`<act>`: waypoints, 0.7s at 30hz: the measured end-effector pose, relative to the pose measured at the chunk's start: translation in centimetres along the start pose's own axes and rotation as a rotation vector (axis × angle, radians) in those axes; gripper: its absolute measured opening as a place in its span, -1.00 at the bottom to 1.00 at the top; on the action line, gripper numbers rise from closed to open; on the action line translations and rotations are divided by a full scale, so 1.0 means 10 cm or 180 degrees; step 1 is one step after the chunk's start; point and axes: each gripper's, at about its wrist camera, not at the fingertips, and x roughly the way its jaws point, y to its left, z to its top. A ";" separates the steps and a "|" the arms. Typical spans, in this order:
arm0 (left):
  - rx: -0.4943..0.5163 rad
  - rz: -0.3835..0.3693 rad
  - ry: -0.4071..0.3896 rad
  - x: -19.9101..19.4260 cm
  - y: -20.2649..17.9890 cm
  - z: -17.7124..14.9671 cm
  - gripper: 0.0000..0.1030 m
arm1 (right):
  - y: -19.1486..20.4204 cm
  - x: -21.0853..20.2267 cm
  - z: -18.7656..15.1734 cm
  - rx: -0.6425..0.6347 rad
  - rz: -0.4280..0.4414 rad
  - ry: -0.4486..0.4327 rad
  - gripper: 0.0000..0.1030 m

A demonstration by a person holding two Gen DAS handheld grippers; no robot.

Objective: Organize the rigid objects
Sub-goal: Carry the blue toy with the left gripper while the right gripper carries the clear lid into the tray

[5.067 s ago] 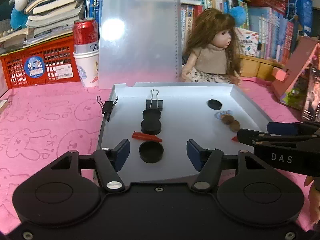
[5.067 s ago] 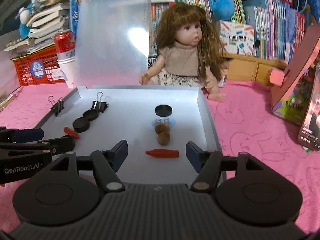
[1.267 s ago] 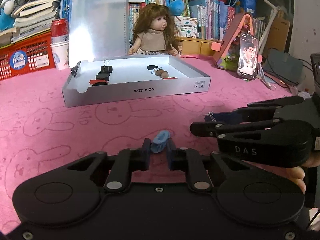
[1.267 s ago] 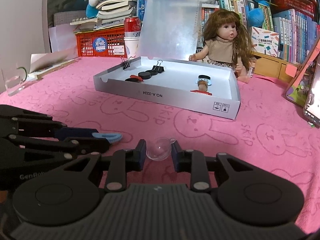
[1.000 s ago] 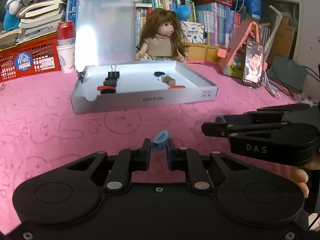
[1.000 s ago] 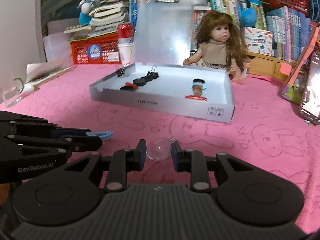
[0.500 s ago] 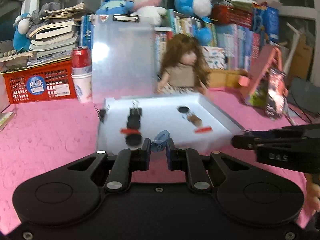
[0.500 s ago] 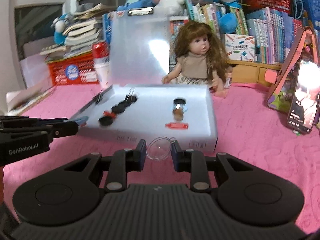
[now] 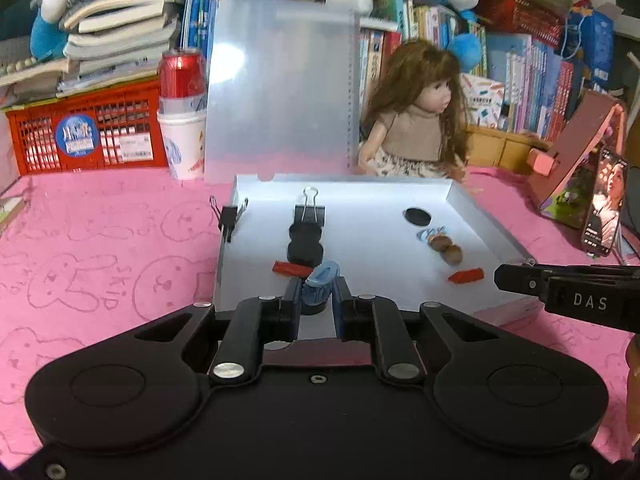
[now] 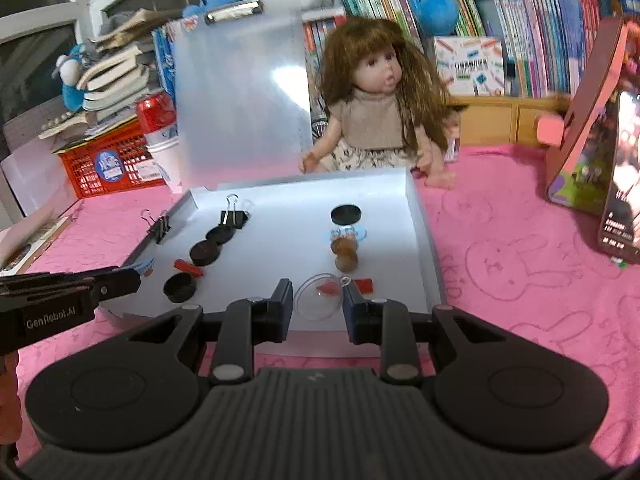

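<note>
Both grippers have advanced to the white tray (image 9: 472, 196).
I see the left gripper (image 9: 318, 294) clamping a blue clip (image 9: 321, 278), the right gripper (image 10: 318, 298) clamping a clear dome (image 10: 319, 296).

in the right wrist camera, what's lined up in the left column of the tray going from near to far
black cap → red piece → black disc → second black disc → black binder clip
</note>
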 end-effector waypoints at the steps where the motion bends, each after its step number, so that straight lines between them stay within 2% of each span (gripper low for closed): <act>1: -0.0011 -0.0004 0.0028 0.03 0.01 -0.01 -0.70 | 0.00 0.03 0.00 0.0010 -0.0011 0.0024 -0.39; 9: 0.0003 0.0016 0.0162 0.26 0.02 -0.05 -0.70 | -0.08 0.27 -0.01 0.0087 -0.0088 0.0162 -0.39; 15: -0.0002 0.0028 0.0248 0.40 0.02 -0.06 -0.70 | -0.06 0.36 0.01 -0.0010 -0.0134 0.0219 -0.40; 21: 0.0025 0.0021 0.0236 0.46 0.01 -0.03 -0.70 | -0.05 0.47 0.03 -0.0057 -0.0182 0.0330 -0.39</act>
